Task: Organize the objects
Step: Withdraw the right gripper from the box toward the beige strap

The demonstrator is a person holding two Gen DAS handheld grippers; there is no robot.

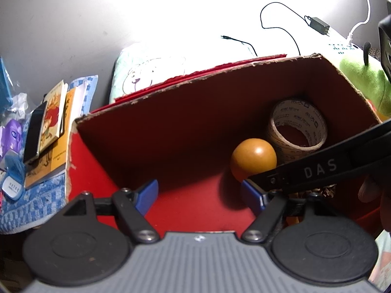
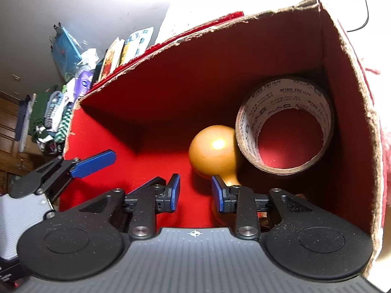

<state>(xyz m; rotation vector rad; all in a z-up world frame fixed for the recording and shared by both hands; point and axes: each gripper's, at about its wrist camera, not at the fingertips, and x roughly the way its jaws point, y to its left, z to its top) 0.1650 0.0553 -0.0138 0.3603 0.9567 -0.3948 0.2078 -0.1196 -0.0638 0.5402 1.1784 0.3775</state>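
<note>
2 handheld grippers reached into an open-topped red cardboard box (image 2: 171,92) with ragged brown edges. The right gripper (image 2: 195,193) hung inside the box, its blue-padded jaws parted with only bare red floor between them, grasping nothing. Just beyond its right pad lay a glossy orange-brown wooden gourd-shaped object (image 2: 212,151), round bulb towards the back wall and its narrower neck running down behind the right finger; whether the pad touched it could not be told. The bulb rested against a roll of brown packing tape (image 2: 283,127) printed with white lettering, which leaned in the box's far right corner with its hollow core facing the camera.

The left gripper (image 1: 199,194) hovered at the near left of the box, its jaws spread wide and released, empty. In the right wrist view, 1 of its blue pads (image 2: 94,163) showed over the red floor at the left. From the left wrist view, the black body of the right gripper, marked "DAS" (image 1: 320,168), crossed in front of the gourd (image 1: 254,157) and the tape roll (image 1: 297,127).

Outside the box, to its left, a stack of illustrated books (image 1: 52,124) and a dark phone (image 1: 34,134) lay on a blue patterned cloth (image 1: 29,207). A green plush toy (image 1: 366,83) sat beyond the right wall, and a black cable with an adapter (image 1: 317,24) lay behind on a bright white surface.
</note>
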